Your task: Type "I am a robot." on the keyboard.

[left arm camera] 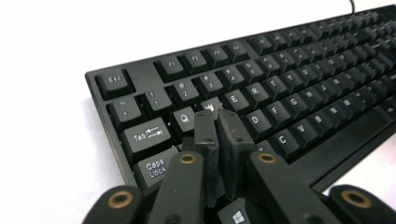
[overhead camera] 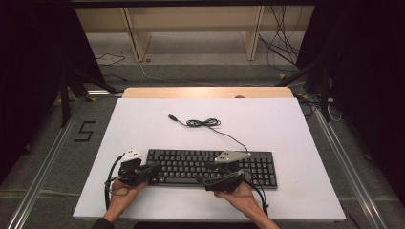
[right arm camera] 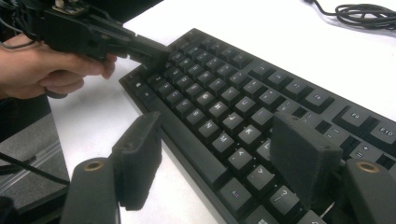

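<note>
A black keyboard (overhead camera: 191, 161) lies across the near half of the white tabletop (overhead camera: 286, 124). My left gripper (overhead camera: 155, 168) is at its left end with both jaws pressed together and nothing between them. In the left gripper view its tips (left arm camera: 217, 114) rest over the keys (left arm camera: 303, 79) just below W. My right gripper (overhead camera: 204, 172) hovers over the keyboard's middle front edge. Its jaws stand wide apart and empty above the bottom key rows (right arm camera: 217, 128). The right gripper view also has the left gripper (right arm camera: 152, 50) and the hand holding it at the keyboard's (right arm camera: 224, 84) far end.
The keyboard's cable (overhead camera: 203, 122) lies coiled behind it, its USB plug (overhead camera: 172, 117) loose on the table. The coil (right arm camera: 364, 11) is at the top right of the right gripper view. A wooden strip (overhead camera: 205, 92) edges the table's far side; shelving and floor cables lie beyond.
</note>
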### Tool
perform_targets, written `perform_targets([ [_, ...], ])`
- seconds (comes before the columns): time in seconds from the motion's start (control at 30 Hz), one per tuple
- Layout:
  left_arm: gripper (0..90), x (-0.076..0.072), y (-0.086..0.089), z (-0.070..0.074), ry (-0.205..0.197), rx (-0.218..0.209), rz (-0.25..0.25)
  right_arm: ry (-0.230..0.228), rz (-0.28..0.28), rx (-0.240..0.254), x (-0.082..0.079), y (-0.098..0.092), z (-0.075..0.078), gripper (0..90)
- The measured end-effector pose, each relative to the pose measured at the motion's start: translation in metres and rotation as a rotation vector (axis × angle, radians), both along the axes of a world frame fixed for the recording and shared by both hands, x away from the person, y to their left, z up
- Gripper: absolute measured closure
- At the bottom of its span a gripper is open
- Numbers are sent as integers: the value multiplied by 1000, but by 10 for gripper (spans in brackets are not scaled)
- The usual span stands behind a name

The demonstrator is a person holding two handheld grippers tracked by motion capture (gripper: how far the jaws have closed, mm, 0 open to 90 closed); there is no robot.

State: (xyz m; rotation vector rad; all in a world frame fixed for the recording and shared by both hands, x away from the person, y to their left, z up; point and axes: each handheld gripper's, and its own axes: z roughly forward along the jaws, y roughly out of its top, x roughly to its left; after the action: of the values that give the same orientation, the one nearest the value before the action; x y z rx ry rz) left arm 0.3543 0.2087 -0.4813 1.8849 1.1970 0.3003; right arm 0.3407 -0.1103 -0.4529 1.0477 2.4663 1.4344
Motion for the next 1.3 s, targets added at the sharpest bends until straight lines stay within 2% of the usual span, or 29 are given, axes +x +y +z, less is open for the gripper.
perform_targets([
  [0.27,733,-5,2,6,-18,-37,-10,-1,-3,2,2,1,-1,366],
  [0.37,652,-7,2,7,-17,-50,-18,3,-2,5,3,1,-1,395],
  [0.57,533,-12,3,11,-31,-83,-31,4,-7,2,6,3,-2,483],
  [0.77,436,-16,3,14,-44,-93,-38,-1,-16,-15,8,5,-2,619],
  [1.1,366,-21,1,16,-64,-107,-47,8,5,-42,14,15,-6,824],
  [1.3,343,-23,0,18,-72,-110,-57,21,3,-68,17,22,-11,900],
])
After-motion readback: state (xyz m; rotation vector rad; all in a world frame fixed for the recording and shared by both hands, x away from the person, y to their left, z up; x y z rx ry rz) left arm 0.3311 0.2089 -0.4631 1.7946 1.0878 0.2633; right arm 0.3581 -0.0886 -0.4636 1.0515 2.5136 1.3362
